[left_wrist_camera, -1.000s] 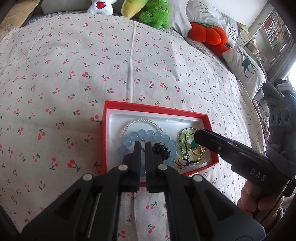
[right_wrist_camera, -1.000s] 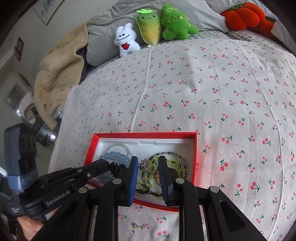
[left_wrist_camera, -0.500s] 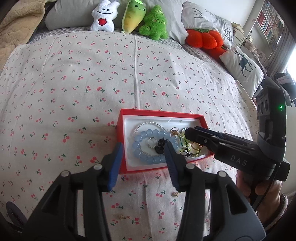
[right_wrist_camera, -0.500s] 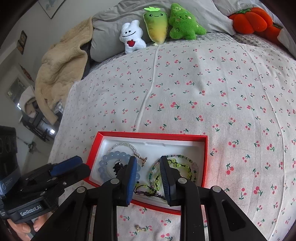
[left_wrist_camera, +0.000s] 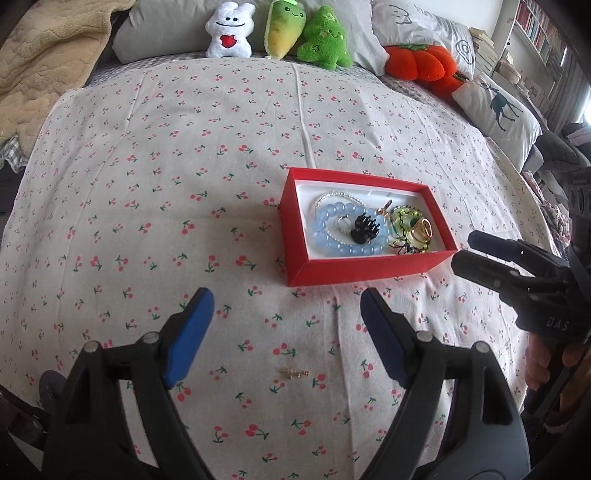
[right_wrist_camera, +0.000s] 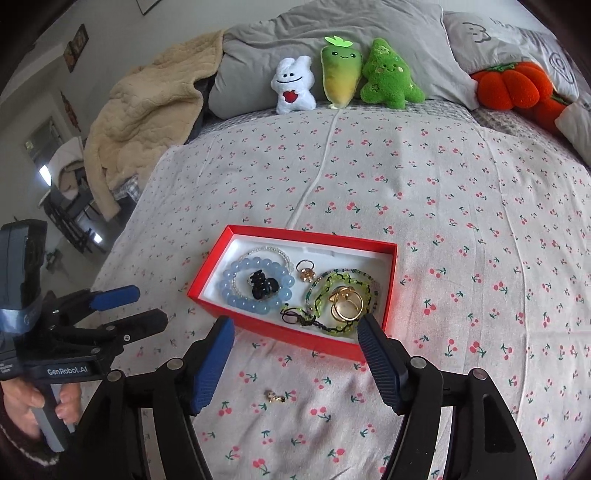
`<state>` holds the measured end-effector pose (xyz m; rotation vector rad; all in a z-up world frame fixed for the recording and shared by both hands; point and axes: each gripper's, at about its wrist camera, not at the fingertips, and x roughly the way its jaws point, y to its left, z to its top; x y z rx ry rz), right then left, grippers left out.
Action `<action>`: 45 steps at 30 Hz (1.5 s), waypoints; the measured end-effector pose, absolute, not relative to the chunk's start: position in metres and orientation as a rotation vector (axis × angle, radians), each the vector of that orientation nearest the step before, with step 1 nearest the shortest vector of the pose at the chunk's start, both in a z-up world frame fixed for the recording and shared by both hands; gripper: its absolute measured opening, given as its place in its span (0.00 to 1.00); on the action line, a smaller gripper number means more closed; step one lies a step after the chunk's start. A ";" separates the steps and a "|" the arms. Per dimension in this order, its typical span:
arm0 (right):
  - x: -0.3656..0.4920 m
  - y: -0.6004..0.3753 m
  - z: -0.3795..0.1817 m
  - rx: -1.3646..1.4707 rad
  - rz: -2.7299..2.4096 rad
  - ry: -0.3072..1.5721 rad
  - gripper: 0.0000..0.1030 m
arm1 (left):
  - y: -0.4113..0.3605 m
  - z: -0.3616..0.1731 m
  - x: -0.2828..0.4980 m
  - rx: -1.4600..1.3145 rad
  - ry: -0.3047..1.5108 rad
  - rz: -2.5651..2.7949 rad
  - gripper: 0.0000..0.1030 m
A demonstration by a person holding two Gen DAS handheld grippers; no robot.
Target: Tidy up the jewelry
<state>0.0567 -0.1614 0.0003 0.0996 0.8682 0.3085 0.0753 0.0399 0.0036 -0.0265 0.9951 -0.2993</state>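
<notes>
A red jewelry box sits on the cherry-print bedspread. In it lie a blue bead bracelet, a black hair claw, a green bead bracelet and gold rings. A small gold earring lies loose on the bedspread in front of the box. My left gripper is open and empty, pulled back before the box. My right gripper is open and empty, just short of the box's near wall.
Plush toys and grey pillows line the far end of the bed. An orange pumpkin cushion lies at the far right, a beige blanket at the far left. The bed drops off at the left edge.
Both grippers have opened wide and drawn back from the box. The black hair claw, at the left fingertips a second ago, now lies inside the blue bracelet.
</notes>
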 end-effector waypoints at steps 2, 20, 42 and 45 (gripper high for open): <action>0.049 -0.160 -0.005 0.080 0.304 0.882 0.72 | 0.042 -0.002 0.069 -0.015 1.009 -0.289 0.81; -0.006 -0.162 -0.057 -0.009 0.262 0.988 0.74 | 0.044 -0.058 0.021 0.125 1.103 -0.262 0.81; -0.005 -0.162 -0.089 -0.109 0.243 0.992 0.83 | 0.024 -0.064 0.024 0.130 1.035 -0.426 0.50; -0.004 -0.161 -0.090 -0.112 0.249 0.989 0.83 | 0.022 -0.065 0.028 0.133 1.033 -0.426 0.45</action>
